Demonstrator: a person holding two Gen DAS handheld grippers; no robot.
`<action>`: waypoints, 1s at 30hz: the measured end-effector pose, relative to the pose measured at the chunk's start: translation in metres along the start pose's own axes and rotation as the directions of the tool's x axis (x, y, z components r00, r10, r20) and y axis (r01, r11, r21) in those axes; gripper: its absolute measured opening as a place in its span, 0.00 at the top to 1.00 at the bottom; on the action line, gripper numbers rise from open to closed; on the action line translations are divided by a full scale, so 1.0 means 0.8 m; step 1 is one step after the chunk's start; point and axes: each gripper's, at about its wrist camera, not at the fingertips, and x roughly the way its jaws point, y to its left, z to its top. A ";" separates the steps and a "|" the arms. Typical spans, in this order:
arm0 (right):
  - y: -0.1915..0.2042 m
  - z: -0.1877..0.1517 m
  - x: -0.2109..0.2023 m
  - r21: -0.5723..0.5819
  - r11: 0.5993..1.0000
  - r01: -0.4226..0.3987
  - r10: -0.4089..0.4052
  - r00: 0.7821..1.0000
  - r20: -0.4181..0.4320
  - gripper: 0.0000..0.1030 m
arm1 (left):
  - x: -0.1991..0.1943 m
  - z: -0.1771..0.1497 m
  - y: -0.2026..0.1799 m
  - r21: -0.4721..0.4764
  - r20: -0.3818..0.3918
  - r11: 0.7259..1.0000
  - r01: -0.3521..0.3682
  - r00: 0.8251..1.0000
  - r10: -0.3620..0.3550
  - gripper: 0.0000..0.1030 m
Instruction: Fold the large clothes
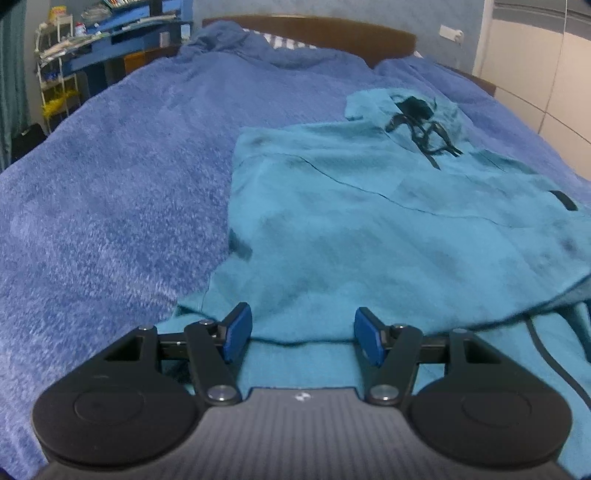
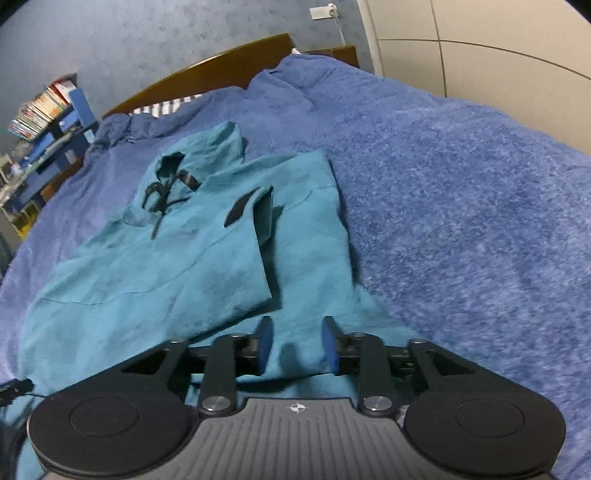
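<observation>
One teal hoodie (image 1: 369, 229) lies on the bed, over a fuzzy blue blanket (image 1: 110, 192), its hood (image 1: 402, 110) and dark drawstrings (image 1: 424, 136) at the far end and its hem nearest the cameras. In the right wrist view a side panel with the sleeve (image 2: 207, 258) is already laid across the body, so the garment looks partly folded lengthwise.

The left hand-held gripper (image 1: 303, 334) hovers over the near hem with its blue pads well apart; cloth lies below and between them, but nothing is clamped. The right hand-held gripper (image 2: 297, 345) stands part open over the near right edge, the pads clear of the fabric, holding nothing.

Judging by this, the side folds are under way or just finished. The next move probably calls for both grippers to pinch the near hem at two corners and carry it toward the hood, keeping the layers flat.

Counted: one hoodie, one blanket, two grippers, one wooden headboard (image 1: 332, 31), one cluttered blue shelf (image 1: 122, 40) at far left.
</observation>
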 end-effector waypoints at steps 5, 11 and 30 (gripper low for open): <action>-0.026 0.024 -0.038 0.009 0.999 -0.039 0.039 0.999 -0.005 0.49 | -0.042 -0.005 0.016 0.010 -0.065 0.999 0.032 0.997 -0.031 0.32; -0.070 0.025 -0.096 0.000 0.999 -0.045 0.045 0.996 -0.073 0.42 | -0.109 -0.019 0.053 0.029 -0.121 0.999 0.040 0.992 -0.036 0.30; -0.072 -0.030 -0.136 -0.128 0.979 -0.159 0.093 0.905 -0.414 0.41 | -0.142 -0.052 0.055 0.084 -0.382 0.994 0.063 0.924 -0.026 0.29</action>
